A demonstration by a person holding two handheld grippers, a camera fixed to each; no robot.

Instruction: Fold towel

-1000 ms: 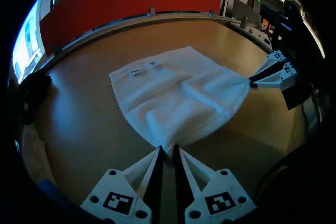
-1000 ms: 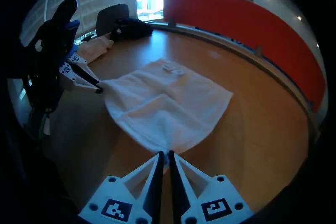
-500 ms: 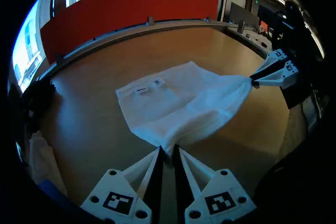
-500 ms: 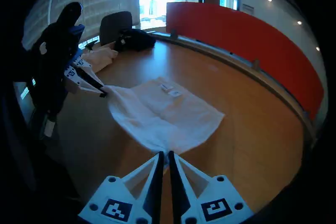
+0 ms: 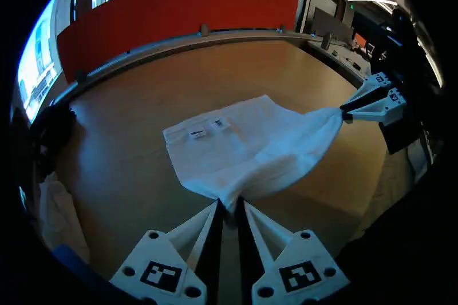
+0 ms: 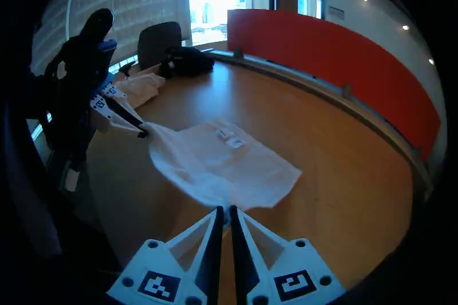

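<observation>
The white towel (image 5: 252, 139) lies out in the middle of the wooden table (image 5: 131, 105). Its far part is flat on the wood, with two small tags (image 5: 207, 129) showing near the far edge, while its near edge is lifted clear of the surface and sags between two raised corners. The left gripper (image 5: 229, 209) has its fingers pressed together on the near-left corner, with the cloth bunched to a point between them. The right gripper (image 6: 225, 212) pinches the near-right corner in the same way.

By my reckoning the fold is only begun. The corners are taken and raised, but the near edge has not been carried over the far part, and nothing is yet laid down or squared up. I cannot tell whether the flat part is one layer or already doubled.

Farther out, a red partition (image 5: 172, 13) runs along the table's far side. At the far left sit a dark bag (image 6: 186, 59), a pale heap of cloth (image 6: 140, 84) and a chair (image 6: 157, 42) by the window.
</observation>
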